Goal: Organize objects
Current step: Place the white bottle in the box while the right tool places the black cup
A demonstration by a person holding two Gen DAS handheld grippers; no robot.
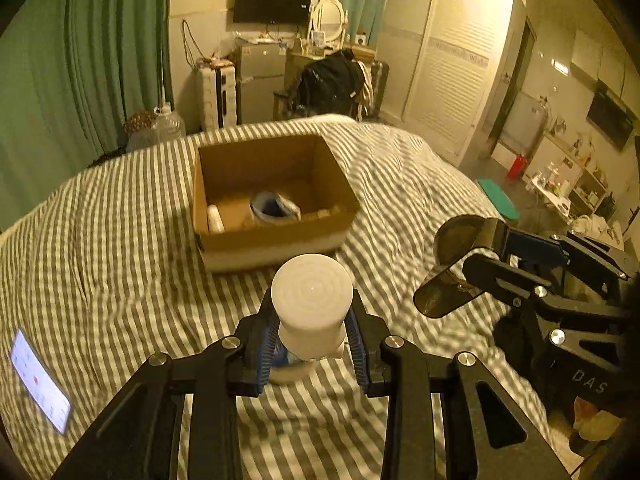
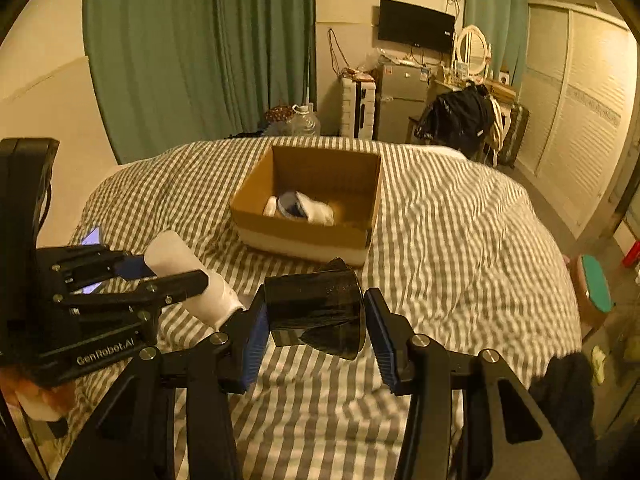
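An open cardboard box (image 1: 276, 236) (image 2: 304, 236) sits on the striped bed and holds a blue-and-white item (image 1: 274, 204) (image 2: 304, 206) and a small white bottle (image 1: 215, 218). My left gripper (image 1: 312, 336) is shut on a white bottle with a round cap (image 1: 312, 300), held above the bed in front of the box; it also shows in the right wrist view (image 2: 188, 276). My right gripper (image 2: 316, 320) is shut on a dark translucent cup (image 2: 316, 308), held to the right of the bottle; the cup also shows in the left wrist view (image 1: 452, 268).
A lit phone (image 1: 38, 380) lies on the grey-and-white striped bedcover (image 1: 120, 240) at the left. Green curtains, a fridge, a chair with a black bag (image 1: 328, 80) and a white wardrobe (image 1: 452, 60) stand beyond the bed.
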